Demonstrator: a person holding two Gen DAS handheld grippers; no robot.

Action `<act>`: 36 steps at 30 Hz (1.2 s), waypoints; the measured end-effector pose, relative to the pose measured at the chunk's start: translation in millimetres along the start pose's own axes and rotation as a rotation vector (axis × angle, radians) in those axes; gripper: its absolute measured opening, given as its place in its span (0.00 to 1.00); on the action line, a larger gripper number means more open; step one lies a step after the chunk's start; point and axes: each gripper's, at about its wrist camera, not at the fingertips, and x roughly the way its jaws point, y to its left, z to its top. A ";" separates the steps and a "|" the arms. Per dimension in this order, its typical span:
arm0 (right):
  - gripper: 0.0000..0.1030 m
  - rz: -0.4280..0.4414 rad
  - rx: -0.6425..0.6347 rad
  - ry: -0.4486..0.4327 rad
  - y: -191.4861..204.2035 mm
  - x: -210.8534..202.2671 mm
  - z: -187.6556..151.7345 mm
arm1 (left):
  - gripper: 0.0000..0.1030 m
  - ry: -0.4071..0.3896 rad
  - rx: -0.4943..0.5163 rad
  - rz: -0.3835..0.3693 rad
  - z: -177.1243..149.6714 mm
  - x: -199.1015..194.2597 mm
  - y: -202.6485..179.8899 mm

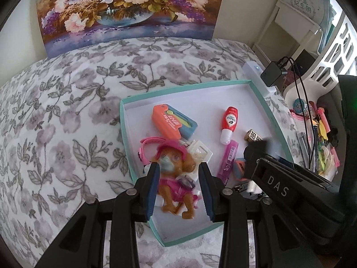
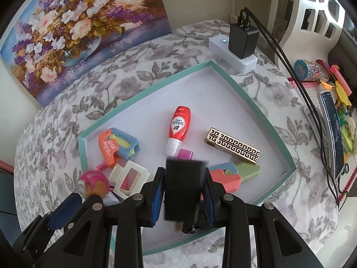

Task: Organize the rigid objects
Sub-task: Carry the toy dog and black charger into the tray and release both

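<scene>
A teal-rimmed white tray [image 1: 125, 120] [image 2: 232, 78] lies on the floral cloth. In it are an orange-and-blue case [image 1: 171, 121] [image 2: 116, 145], a red bottle [image 1: 229, 120] [image 2: 179, 125], a gold patterned lighter [image 2: 232, 145] [image 1: 253, 135], a pink bar [image 1: 229, 158], a white frame [image 2: 129, 178] and a second orange-blue-green case [image 2: 232, 174]. My left gripper [image 1: 178, 183] is open around a brown doll in pink [image 1: 178, 178], which looks blurred, over the tray. My right gripper [image 2: 183, 192] is shut on a black block [image 2: 183, 189] above the tray's near side.
A flower painting [image 1: 129, 6] [image 2: 73, 24] leans at the back. A white power strip with a black charger [image 2: 242, 42] [image 1: 271, 73] and cables sits beyond the tray. A phone [image 2: 332, 129] and a pile of colourful small items [image 1: 323, 138] lie to the right.
</scene>
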 end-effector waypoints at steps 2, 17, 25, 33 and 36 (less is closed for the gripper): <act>0.34 -0.001 -0.002 -0.002 0.6 -0.4 0.3 | 0.37 0.002 -0.002 -0.001 -0.3 0.1 0.8; 0.34 -0.015 -0.042 -0.010 9.9 -6.2 -6.6 | 0.46 -0.035 -0.114 0.028 -2.6 -19.4 37.7; 0.50 -0.062 -0.092 0.008 24.5 -4.6 -24.3 | 0.78 -0.012 -0.206 0.176 -12.6 -14.2 74.1; 0.70 -0.088 -0.139 0.004 38.5 -8.8 -47.0 | 0.89 0.011 -0.272 0.198 -28.0 -14.2 99.0; 0.79 -0.089 -0.145 0.000 41.2 -10.3 -53.3 | 0.90 0.009 -0.273 0.212 -32.8 -16.7 102.1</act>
